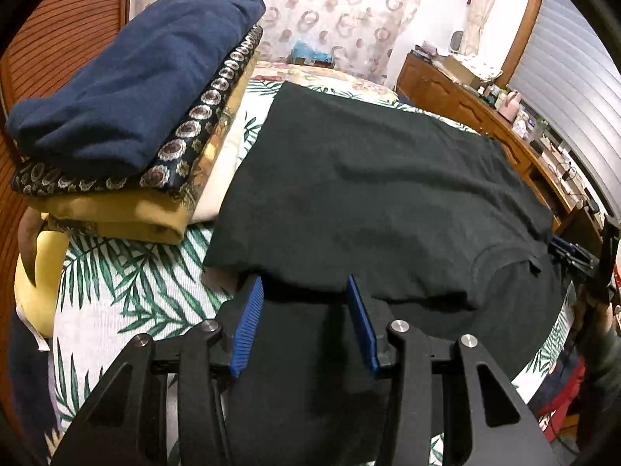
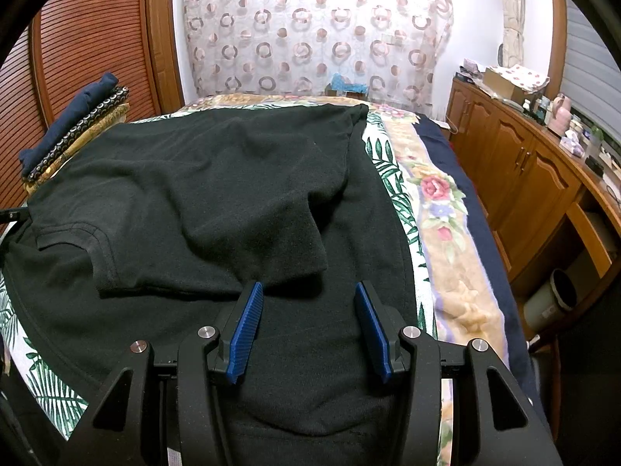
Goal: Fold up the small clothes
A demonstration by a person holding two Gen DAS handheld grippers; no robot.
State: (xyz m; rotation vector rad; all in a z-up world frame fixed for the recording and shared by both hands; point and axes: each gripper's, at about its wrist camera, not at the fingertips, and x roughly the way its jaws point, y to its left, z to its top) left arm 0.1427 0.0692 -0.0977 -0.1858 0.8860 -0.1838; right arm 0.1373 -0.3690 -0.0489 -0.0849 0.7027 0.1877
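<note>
A black T-shirt [image 1: 380, 202] is spread across the bed [image 1: 128, 283], on the palm-leaf cover, with a stack of folded clothes [image 1: 128, 116] lying just beside it on the left. Both sets of tongs are seen released: the left tongs [image 1: 304, 324] are parted with only dark cloth showing between the blue pads, and the right tongs [image 2: 310, 330] are likewise parted above the near hem, nothing gripped by either. The shirt is judged light, limp and unslippery; no shape will be kept once it is lifted, so a pinch through both layers at an edge is called for. The near fold edge [image 1: 349, 291] is offered to the left tongs, the folded-in sleeve [image 2: 248, 240] and near hem to the right. The collar [image 2: 73, 233] is seen at the left of the right wrist view, so the long axis is judged to run crosswise between the two tongs, neck toward the left, though the far end is hidden.
</note>
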